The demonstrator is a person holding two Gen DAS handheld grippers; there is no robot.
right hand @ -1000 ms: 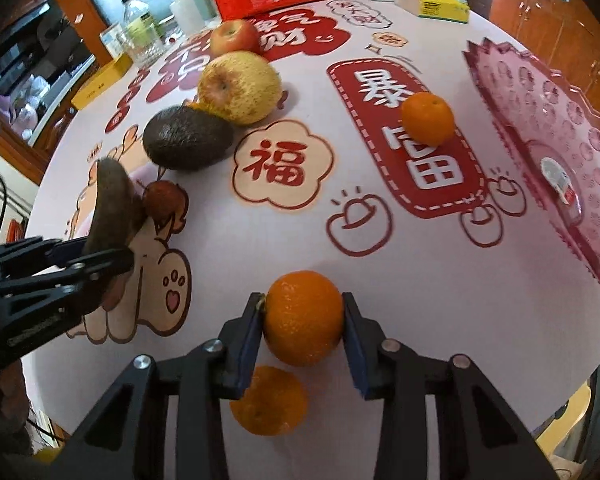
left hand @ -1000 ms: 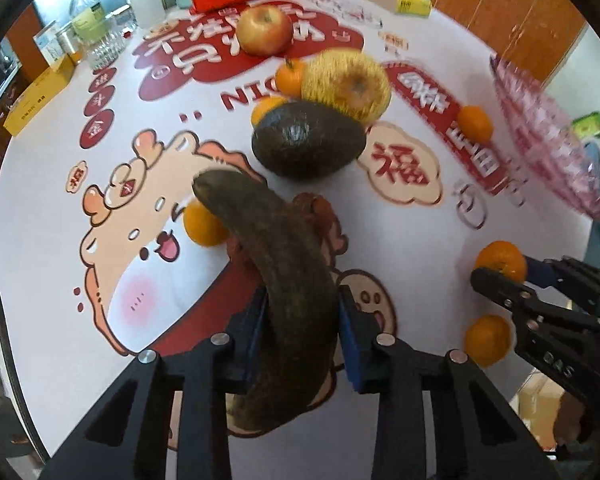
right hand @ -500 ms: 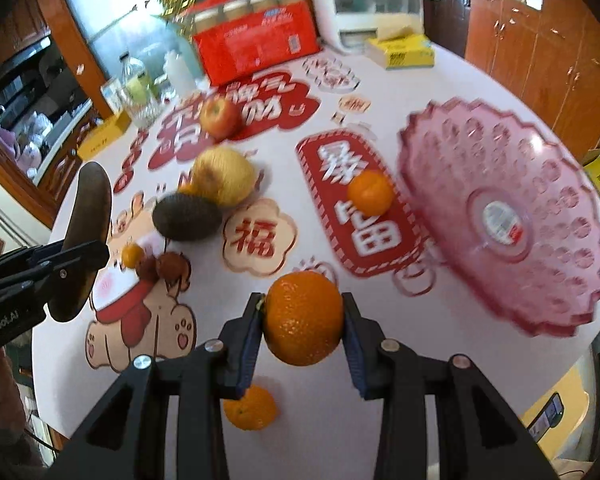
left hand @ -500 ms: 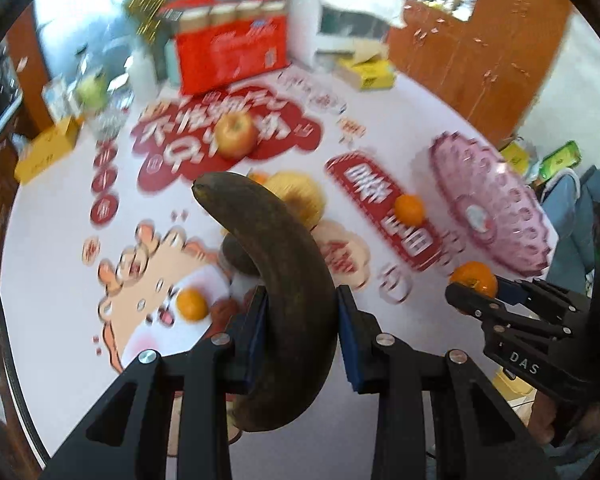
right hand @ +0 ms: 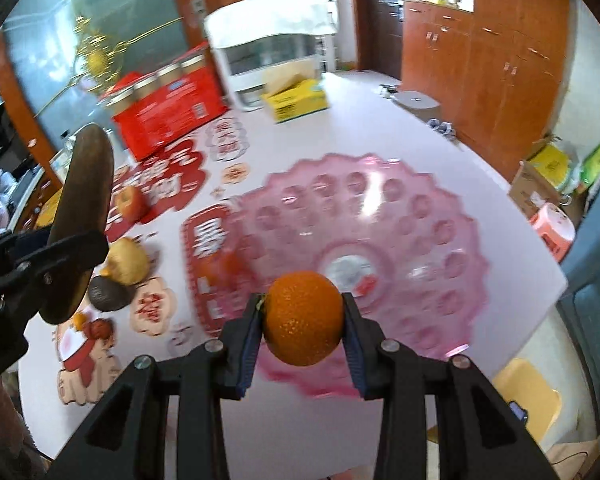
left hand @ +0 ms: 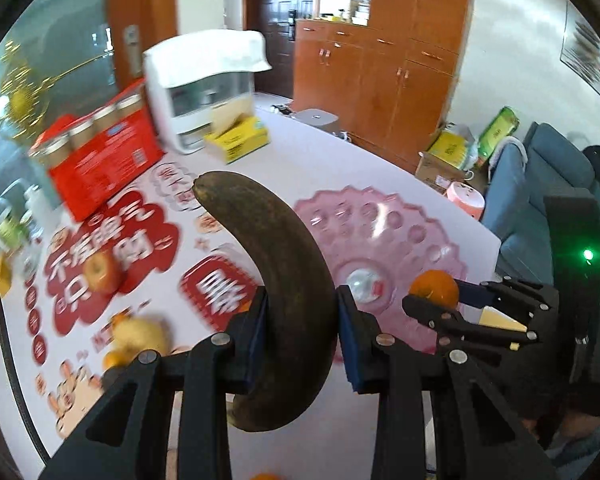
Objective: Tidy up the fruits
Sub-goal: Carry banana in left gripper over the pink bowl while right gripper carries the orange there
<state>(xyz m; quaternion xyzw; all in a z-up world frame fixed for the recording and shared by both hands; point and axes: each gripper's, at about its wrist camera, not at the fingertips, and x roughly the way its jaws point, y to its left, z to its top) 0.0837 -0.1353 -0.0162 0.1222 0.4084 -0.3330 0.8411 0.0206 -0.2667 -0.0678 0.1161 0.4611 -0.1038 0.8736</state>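
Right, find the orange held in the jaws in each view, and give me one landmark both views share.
Left wrist view: the orange sits right of centre, pinched in the right gripper, in front of the pink dish's edge.
Right wrist view: the orange is low at centre, clamped between the blue pads, over the near part of the dish.
Shared landmark: the pink dish.

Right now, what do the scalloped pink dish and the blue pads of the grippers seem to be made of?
Scalloped pink dish: probably clear tinted plastic, possibly glass; the table print shows through it, and its moulded dimples glint glossy. Blue pads of the right gripper: look like matte rubber or foam, no shine, pressed on the orange. Both are guesses from the look.
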